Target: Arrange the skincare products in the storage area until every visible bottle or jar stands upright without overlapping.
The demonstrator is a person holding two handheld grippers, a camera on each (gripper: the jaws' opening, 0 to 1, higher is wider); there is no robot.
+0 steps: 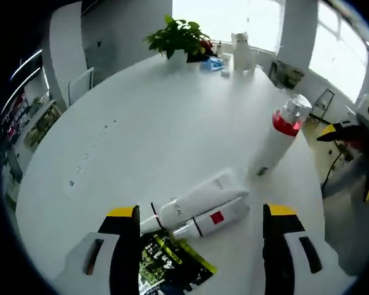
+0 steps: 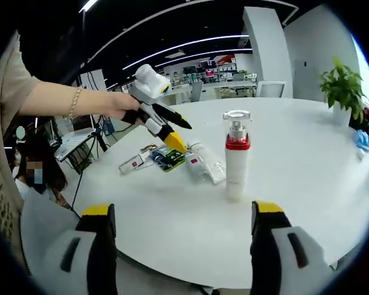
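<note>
A white pump bottle (image 1: 281,132) with a red band and a silver cap stands upright on the round white table (image 1: 147,123). Two white tubes lie flat side by side: a larger one (image 1: 197,201) and a slimmer one with a red square (image 1: 214,219). My left gripper (image 1: 201,212) hovers open just before them, its yellow-tipped jaws wide apart. In the right gripper view the bottle (image 2: 237,157) is upright ahead, and the tubes (image 2: 204,166) lie left of it. A hand holds the left gripper (image 2: 178,132) above them. My right gripper (image 2: 183,210) is open and holds nothing.
A dark green-printed packet (image 1: 172,264) lies by the tubes, and a small white sachet (image 2: 132,163) lies further left. A potted plant (image 1: 178,37), a blue item (image 1: 212,63) and white containers (image 1: 241,52) stand at the far edge. The right gripper (image 1: 353,157) shows beyond the table's right edge.
</note>
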